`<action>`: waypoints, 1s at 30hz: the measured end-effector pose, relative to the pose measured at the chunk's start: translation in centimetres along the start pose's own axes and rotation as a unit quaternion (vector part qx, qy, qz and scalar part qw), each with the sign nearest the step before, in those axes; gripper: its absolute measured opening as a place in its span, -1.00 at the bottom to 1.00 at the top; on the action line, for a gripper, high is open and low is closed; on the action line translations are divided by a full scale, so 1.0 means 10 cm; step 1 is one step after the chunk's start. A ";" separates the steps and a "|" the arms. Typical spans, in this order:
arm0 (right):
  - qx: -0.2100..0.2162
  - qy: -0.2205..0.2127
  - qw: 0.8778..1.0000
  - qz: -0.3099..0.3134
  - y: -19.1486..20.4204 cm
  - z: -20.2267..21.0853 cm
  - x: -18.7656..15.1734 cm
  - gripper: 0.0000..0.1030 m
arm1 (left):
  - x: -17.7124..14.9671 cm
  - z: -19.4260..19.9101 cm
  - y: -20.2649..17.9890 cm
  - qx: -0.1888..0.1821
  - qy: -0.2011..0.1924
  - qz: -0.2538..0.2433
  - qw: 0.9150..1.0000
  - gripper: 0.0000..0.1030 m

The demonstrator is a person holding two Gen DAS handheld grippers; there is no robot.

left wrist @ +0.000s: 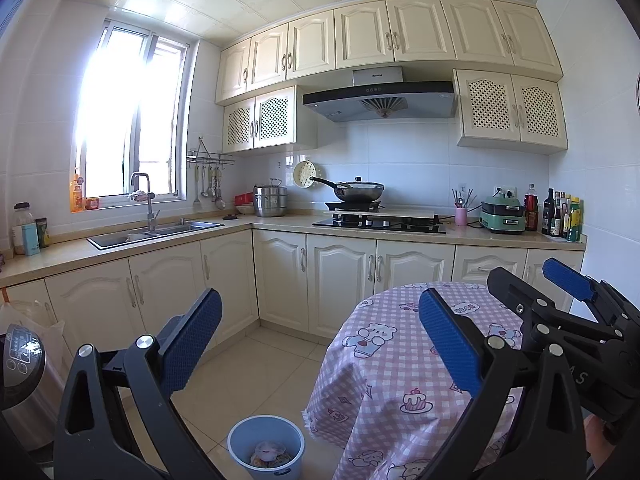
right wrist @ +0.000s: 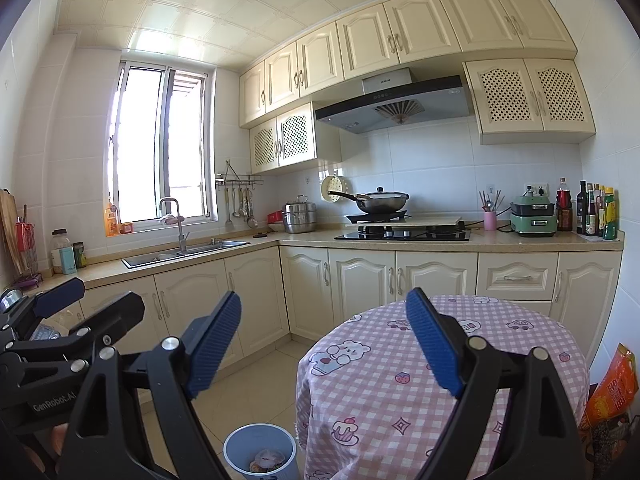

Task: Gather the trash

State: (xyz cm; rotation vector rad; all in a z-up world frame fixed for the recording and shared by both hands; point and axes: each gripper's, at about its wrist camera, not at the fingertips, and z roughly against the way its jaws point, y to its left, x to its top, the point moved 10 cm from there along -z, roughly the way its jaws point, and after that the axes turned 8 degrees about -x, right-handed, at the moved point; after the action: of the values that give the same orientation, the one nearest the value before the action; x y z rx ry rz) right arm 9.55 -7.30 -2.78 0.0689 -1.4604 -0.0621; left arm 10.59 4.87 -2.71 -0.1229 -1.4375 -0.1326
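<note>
A light blue trash bin (left wrist: 266,446) stands on the tiled floor beside the round table (left wrist: 384,364); crumpled wrappers (left wrist: 270,453) lie inside it. It also shows in the right wrist view (right wrist: 260,454). My left gripper (left wrist: 320,340) is open and empty, held high above the bin and the table's left edge. My right gripper (right wrist: 324,344) is open and empty, also raised over the table edge (right wrist: 500,364). The right gripper shows at the right of the left wrist view (left wrist: 516,288), and the left gripper shows at the left of the right wrist view (right wrist: 100,296).
The table has a pink checked cloth with bear prints. Cream cabinets (left wrist: 280,280) run along the back and left, with a sink (left wrist: 156,232), stove and wok (left wrist: 360,192). A steel appliance (left wrist: 24,376) stands at far left. An orange bag (right wrist: 612,388) sits right of the table.
</note>
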 end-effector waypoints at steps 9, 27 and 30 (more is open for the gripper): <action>-0.001 0.001 1.000 0.001 -0.01 -0.01 -0.04 0.61 | -0.01 0.00 0.01 -0.001 0.001 0.000 1.000 0.85; -0.001 0.001 1.000 0.001 0.01 -0.02 -0.02 0.62 | -0.02 0.00 0.03 -0.004 0.001 0.001 1.000 0.85; -0.001 0.001 1.000 0.001 0.01 -0.02 -0.02 0.62 | -0.02 0.00 0.03 -0.004 0.002 0.001 1.000 0.85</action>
State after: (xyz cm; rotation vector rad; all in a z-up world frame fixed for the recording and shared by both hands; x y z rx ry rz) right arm 9.73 -7.20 -3.02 0.0648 -1.4576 -0.0615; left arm 10.60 5.19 -2.92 -0.1295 -1.4337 -0.1366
